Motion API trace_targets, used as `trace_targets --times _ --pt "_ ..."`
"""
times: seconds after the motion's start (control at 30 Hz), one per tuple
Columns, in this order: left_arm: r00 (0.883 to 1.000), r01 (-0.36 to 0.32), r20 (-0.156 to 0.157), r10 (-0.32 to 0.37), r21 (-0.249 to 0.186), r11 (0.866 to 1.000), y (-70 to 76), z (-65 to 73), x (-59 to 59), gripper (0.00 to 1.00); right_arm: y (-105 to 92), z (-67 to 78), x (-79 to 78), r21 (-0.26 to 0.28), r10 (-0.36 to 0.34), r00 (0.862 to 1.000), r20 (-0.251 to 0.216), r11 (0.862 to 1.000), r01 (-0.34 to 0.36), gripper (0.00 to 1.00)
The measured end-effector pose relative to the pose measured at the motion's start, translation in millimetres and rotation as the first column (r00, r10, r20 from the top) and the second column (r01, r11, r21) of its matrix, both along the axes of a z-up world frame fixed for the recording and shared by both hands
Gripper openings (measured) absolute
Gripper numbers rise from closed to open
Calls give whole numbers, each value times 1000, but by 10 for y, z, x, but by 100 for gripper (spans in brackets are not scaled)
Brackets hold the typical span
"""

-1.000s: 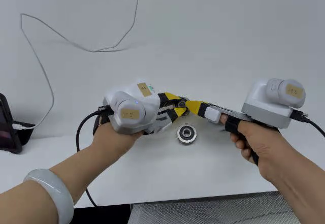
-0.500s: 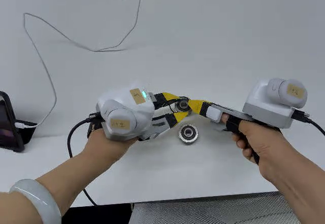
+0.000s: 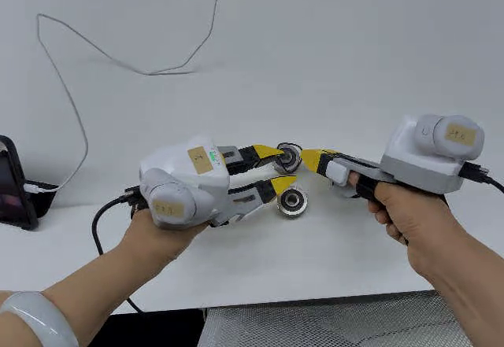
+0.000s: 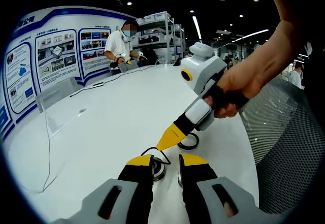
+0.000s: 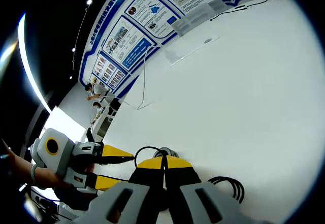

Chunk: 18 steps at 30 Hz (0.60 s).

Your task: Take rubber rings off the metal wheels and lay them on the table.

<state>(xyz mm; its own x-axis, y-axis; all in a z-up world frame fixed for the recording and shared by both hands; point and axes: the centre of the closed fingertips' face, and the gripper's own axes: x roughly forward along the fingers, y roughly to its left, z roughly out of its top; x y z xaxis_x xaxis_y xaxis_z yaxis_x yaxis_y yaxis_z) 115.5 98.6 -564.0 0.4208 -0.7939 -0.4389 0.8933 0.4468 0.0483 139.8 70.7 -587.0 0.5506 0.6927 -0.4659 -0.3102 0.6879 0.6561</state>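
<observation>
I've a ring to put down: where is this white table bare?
Bare: the white table behind both grippers, bordered by the thin grey cable; also the front strip before the loose silver metal wheel. Crowded: where the left gripper and right gripper meet at the held metal wheel and its black rubber ring.

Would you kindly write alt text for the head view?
The right gripper pinches a thin black rubber ring at a small metal wheel beside the left gripper's yellow jaw tips, over a white table. A second metal wheel lies there.
</observation>
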Motion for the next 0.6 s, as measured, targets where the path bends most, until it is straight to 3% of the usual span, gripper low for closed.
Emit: trace_targets --times 0.2,0.33,0.5,0.57,0.6 --pt "1000 -25 3 25 7 1000 84 -18 17 22 -147 30 -37 -128 52 997 63 991 -44 1" --pt "999 -34 7 34 1 999 110 -6 11 26 -224 56 -78 -170 71 994 81 984 -57 1" --pt "999 -53 6 53 2 999 153 4 0 31 -363 32 -123 -287 117 986 120 955 -79 1" --pt "998 -58 11 58 4 998 180 4 0 31 -422 32 -118 -340 137 980 143 937 -82 1" --pt "998 -63 7 63 3 998 191 4 -3 32 -465 40 -118 -399 169 972 166 912 -90 1"
